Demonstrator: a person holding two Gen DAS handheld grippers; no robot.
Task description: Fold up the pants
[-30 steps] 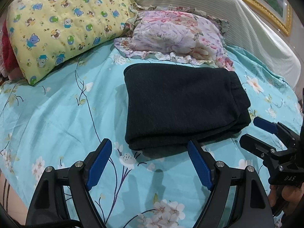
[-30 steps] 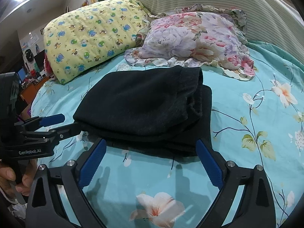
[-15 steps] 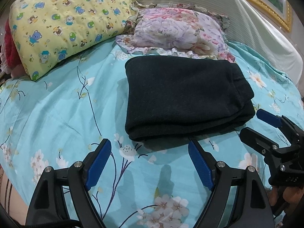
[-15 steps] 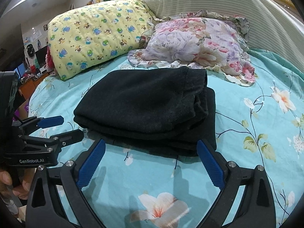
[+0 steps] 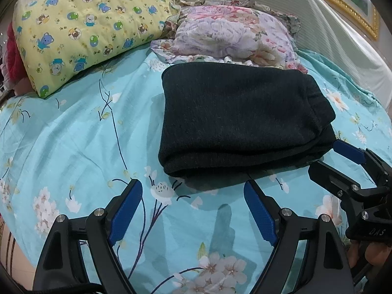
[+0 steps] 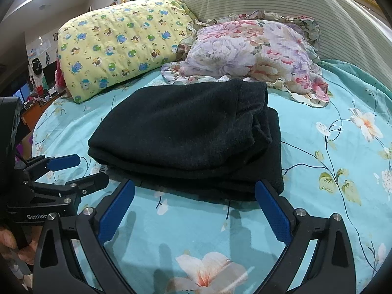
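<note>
The black pants (image 5: 240, 120) lay folded in a thick stack on the turquoise floral bedsheet (image 5: 73, 142), their far edge touching the floral pillow (image 5: 232, 34) at twelve o'clock. A yellow bear-print pillow (image 5: 80, 24) sat at ten o'clock. The left gripper (image 5: 193, 208) hung at six o'clock, fingers spread wide, holding nothing. The right gripper (image 6: 193, 208) likewise gaped empty just short of the stack.

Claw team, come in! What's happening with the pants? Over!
Left claw open, empty. Right claw open, empty. Black pants folded on the bedsheet, untouched. Floral pillow just behind the pants, nothing blocking.
</note>
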